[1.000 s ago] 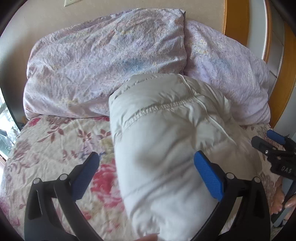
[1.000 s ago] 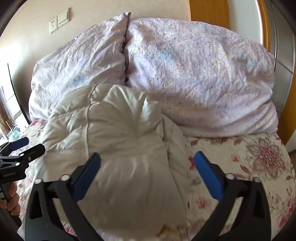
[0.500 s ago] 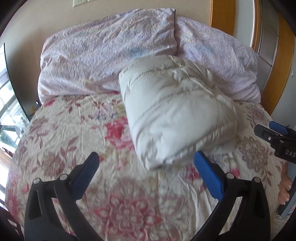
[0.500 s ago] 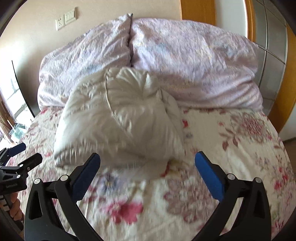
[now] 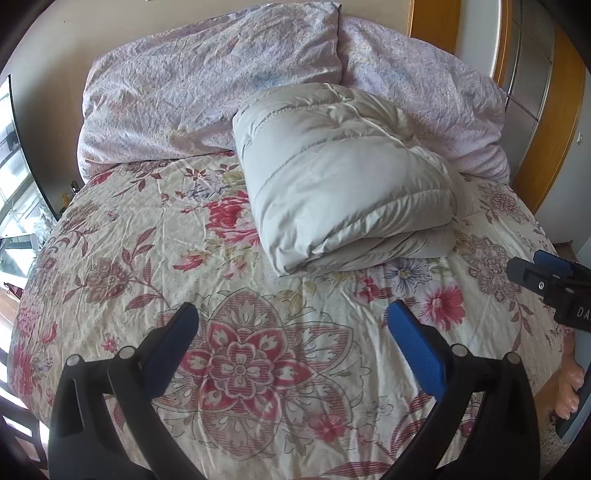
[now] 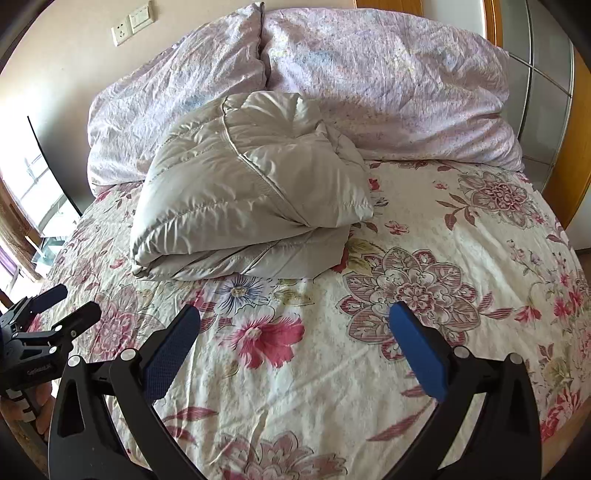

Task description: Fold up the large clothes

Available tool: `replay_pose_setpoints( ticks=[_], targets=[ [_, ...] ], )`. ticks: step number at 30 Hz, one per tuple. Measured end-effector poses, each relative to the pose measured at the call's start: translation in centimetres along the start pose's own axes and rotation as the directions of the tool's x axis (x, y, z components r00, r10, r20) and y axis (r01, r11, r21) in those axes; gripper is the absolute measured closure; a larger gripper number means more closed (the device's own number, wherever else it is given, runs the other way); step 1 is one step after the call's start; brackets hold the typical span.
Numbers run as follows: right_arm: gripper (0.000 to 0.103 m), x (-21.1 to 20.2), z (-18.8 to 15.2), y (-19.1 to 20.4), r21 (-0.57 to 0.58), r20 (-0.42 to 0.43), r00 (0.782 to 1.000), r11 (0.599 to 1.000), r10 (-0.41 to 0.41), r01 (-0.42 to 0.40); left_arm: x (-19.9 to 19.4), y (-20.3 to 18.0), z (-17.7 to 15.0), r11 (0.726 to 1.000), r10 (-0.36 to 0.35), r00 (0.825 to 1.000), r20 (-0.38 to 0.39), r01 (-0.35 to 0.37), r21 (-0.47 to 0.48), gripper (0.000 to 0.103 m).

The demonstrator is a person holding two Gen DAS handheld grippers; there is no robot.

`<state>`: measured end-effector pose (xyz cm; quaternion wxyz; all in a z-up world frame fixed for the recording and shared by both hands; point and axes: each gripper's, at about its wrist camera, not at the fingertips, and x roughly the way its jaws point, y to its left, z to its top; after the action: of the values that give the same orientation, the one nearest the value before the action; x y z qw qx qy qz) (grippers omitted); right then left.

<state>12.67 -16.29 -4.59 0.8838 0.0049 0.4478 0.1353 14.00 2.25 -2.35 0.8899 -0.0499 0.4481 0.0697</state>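
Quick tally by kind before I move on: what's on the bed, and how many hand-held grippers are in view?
Folded grey puffer jacket: 1
Lilac pillows: 2
Hand-held grippers, left hand-held gripper and right hand-held gripper, both open: 2
Total: 5

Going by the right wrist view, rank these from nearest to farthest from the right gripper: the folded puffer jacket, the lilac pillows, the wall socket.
From the right gripper:
1. Folded puffer jacket, ahead and slightly left on the floral bedspread.
2. Lilac pillows, behind the jacket at the head of the bed.
3. Wall socket, upper left on the wall above the pillows.
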Motion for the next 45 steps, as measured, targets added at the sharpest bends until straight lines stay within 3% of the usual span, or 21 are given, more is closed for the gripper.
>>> replay_pose_setpoints(
  ticks=[6, 21, 30, 45],
  targets=[
    [0.001, -1.5, -0.1, 0.7, -0.025, 0.003, 1.000, 1.000, -0.005, 0.005, -0.2, -0.6, 0.4, 0.999, -0.034, 0.999, -0.037, 0.034, -0.006, 0.002],
    [0.001, -3.8, -0.3, 1.4, -0.002, 0.023, 0.997, 0.997, 0.075, -0.075, -1.9, -1.1, 0.1, 0.994, -0.103, 0.993, -0.054, 0.101, -0.039, 0.002],
    [0.001, -4.5, -0.5, 1.0, 0.036, 0.024, 0.990, 0.989, 0.140, -0.141, -2.6, -1.7, 0.1, 0.993, -0.114, 0.993, -0.043, 0.113, -0.035, 0.002],
    [0.001, -4.6, -0.7, 0.6, 0.059, 0.017, 0.986, 0.984, 0.165, -0.166, -2.7, -2.4, 0.1, 0.988, -0.148, 0.987, -0.054, 0.146, -0.042, 0.002]
  ],
)
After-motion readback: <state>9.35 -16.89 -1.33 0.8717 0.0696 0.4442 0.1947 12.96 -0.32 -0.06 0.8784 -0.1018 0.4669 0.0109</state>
